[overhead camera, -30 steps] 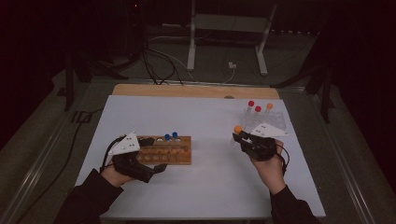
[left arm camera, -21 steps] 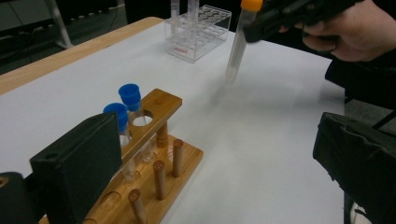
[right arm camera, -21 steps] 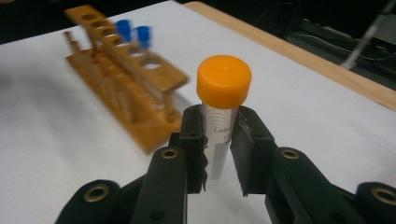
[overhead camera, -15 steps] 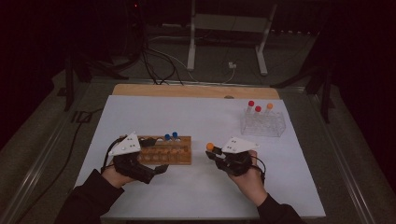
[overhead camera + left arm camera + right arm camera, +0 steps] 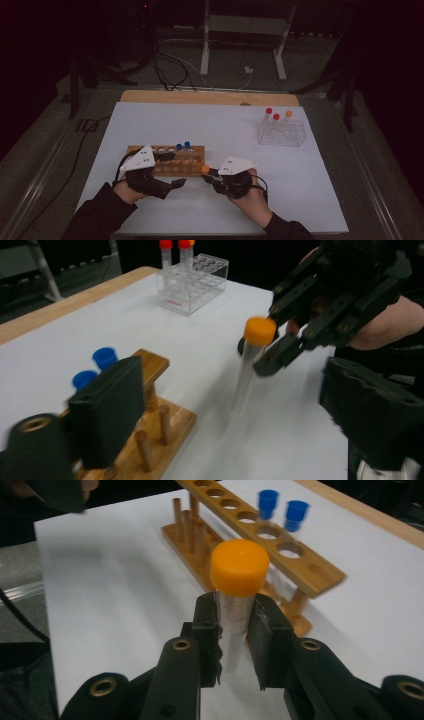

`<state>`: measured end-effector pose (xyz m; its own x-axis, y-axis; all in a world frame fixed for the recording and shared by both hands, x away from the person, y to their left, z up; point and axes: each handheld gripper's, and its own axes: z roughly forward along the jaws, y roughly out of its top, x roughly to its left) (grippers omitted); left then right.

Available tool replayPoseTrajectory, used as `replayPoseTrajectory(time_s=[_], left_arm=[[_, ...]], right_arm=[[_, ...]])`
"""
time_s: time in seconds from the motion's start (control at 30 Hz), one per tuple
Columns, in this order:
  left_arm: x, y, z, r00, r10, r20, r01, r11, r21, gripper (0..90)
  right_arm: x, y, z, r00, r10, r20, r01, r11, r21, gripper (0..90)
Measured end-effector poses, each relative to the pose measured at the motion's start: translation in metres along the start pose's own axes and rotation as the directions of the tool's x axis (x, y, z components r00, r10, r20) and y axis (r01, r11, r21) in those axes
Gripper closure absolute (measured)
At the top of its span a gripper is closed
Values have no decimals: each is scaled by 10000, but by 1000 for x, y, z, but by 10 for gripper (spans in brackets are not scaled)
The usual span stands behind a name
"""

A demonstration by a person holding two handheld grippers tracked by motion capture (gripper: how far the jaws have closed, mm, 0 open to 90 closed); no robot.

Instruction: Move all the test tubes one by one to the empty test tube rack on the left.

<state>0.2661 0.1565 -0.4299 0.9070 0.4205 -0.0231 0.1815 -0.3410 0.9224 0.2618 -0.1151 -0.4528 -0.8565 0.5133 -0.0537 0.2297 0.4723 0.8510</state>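
Orange-capped tube (image 5: 239, 587) is clamped just below its cap by the right claw (image 5: 235, 622), just beside the wooden rack's (image 5: 172, 162) right end on the desk (image 5: 300, 170), while the left claw (image 5: 167, 170), nothing pinched, has just been closing around the rack.

tube count, as seen from my side. orange-capped tubes: two, one clamped in my right gripper (image 5: 212, 173) as orange-capped tube (image 5: 239, 587), one standing in the clear rack (image 5: 295, 137). red-capped tubes (image 5: 269, 112): two, both in the clear rack. blue-capped tubes (image 5: 187, 145): two, side by side in the wooden rack (image 5: 134, 149). racks: two, one clear plastic, one wooden. grippers: two, the left gripper (image 5: 172, 171) being the other.
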Motion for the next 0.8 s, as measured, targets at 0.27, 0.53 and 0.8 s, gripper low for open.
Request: replayPoseTrajectory(time_s=[0.27,0.53,0.8], left_arm=[[-13,0,12,9991,393,185,-393,9992,-27,334],[-19,0,18,9954,846,451,-850,9963,85,534],[-21,0,24,9932,1076,445,-1086,9939,206,705]], right_arm=[[13,3,9,9984,-88,-551,93,9999,86,751],[20,4,14,9966,-132,-809,148,9997,194,750],[23,5,14,9960,-157,-880,169,9998,127,750]])
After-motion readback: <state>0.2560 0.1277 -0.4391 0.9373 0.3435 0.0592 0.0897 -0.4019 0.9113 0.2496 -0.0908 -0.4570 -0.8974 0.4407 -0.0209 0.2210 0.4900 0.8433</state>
